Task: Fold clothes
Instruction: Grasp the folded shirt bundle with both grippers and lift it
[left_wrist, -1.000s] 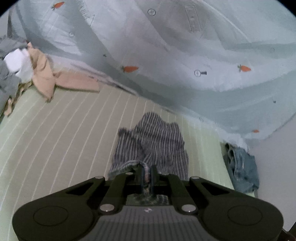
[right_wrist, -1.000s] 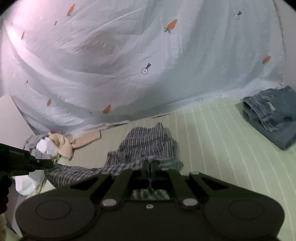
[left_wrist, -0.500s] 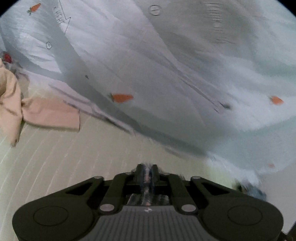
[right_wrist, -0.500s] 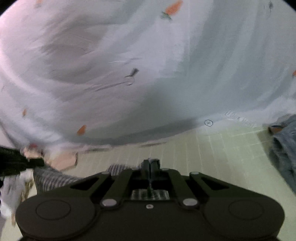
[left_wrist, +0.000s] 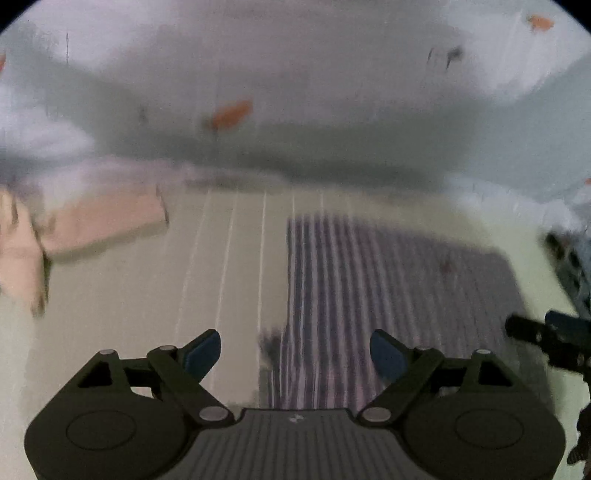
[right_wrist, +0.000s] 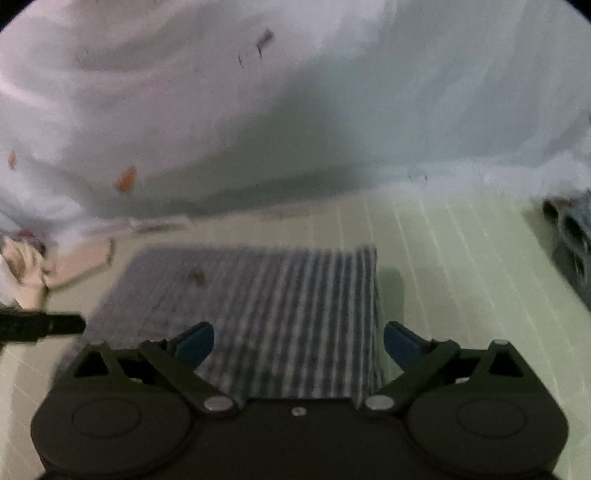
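Left gripper (left_wrist: 295, 354) jaws opening, striped garment (left_wrist: 388, 295) flat on green sheet (left_wrist: 129, 314)

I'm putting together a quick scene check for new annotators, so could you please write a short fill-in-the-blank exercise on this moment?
1. The striped garment lies spread on a pale ____ sheet with thin white lines.
2. The backdrop cloth behind the bed is printed with small orange ____.
3. In the right wrist view, the folded ____ clothing lies at the right edge.
4. Nothing is pinched by the left gripper; its jaws are ____.

Missing words: green; carrots; denim; opening

Shirt (right_wrist: 266, 295) on bed (right_wrist: 443, 258), jeans (right_wrist: 572, 243) right (well apart)
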